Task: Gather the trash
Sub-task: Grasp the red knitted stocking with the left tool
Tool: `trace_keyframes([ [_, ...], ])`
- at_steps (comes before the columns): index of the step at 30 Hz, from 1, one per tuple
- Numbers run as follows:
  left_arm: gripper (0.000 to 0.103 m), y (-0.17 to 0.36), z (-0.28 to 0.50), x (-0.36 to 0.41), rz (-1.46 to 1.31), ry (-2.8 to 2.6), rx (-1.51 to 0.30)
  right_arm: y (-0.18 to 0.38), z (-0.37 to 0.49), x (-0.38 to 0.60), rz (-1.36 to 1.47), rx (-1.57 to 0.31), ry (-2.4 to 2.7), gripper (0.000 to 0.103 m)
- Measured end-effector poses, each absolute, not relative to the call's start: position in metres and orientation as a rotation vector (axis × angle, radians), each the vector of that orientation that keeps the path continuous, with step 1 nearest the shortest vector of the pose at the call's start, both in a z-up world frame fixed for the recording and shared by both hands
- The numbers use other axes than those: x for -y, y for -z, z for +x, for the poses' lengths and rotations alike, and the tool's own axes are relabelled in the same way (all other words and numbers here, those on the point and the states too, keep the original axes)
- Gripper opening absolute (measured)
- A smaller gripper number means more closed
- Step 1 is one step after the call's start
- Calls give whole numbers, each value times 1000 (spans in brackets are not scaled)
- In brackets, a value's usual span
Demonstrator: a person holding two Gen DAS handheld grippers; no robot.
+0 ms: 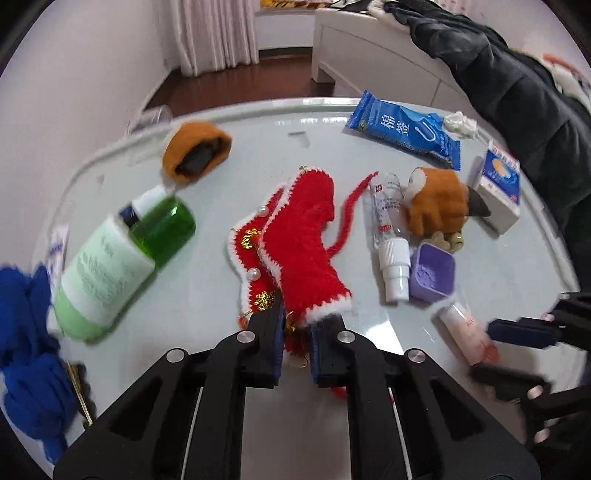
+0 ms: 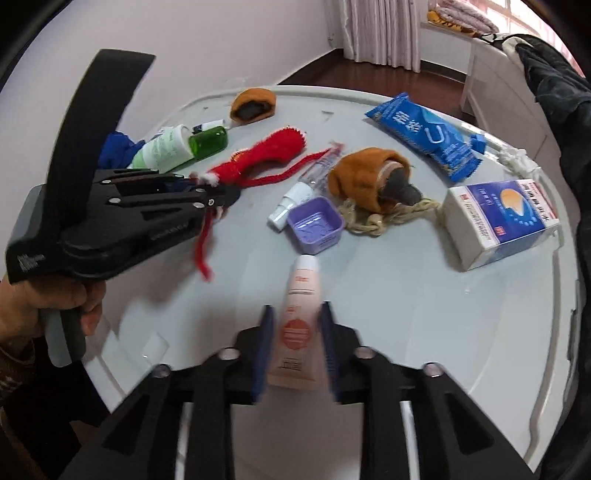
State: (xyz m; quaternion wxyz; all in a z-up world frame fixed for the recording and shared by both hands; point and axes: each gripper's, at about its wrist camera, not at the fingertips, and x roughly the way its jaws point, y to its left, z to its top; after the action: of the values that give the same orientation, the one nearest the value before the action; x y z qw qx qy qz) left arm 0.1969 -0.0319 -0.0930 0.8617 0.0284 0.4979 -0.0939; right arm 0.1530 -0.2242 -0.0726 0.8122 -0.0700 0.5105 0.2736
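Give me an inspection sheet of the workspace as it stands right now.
Surface: round white table, glossy, crowded on its far half.
Job's things: red knitted shoes lying at mid-table; pink tube near the front edge.
Clutter: green bottle, spray bottle, purple tray, two orange knitted shoes, blue packet, white and blue box, blue yarn.
Grippers: left gripper shut on the red knitted shoes' cuff; right gripper straddles the pink tube, pads not clearly pressing.
Cables: nothing seen.
Surroundings: white curtain, dark wood floor, dark coat over white furniture.
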Motion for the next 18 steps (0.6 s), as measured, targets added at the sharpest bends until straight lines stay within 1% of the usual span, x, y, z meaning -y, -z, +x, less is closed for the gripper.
trace_keyframes([
  [6, 10, 67, 161, 17, 66, 221, -1009, 79, 149, 207, -275, -1098, -556, 38],
  [8, 11, 58, 149, 18, 67, 227, -977, 78, 150, 206, -270, -1110, -542, 35],
  [9, 11, 52, 140, 16, 56, 235, -963, 78, 149, 206, -272, -1109, -533, 31],
  [12, 11, 41, 118, 13, 15, 258, -942, 75, 140, 207, -271, -1098, -524, 26],
  [18, 12, 30, 80, 11, -13, 292, -913, 69, 125, 212, -293, -1075, -473, 23],
])
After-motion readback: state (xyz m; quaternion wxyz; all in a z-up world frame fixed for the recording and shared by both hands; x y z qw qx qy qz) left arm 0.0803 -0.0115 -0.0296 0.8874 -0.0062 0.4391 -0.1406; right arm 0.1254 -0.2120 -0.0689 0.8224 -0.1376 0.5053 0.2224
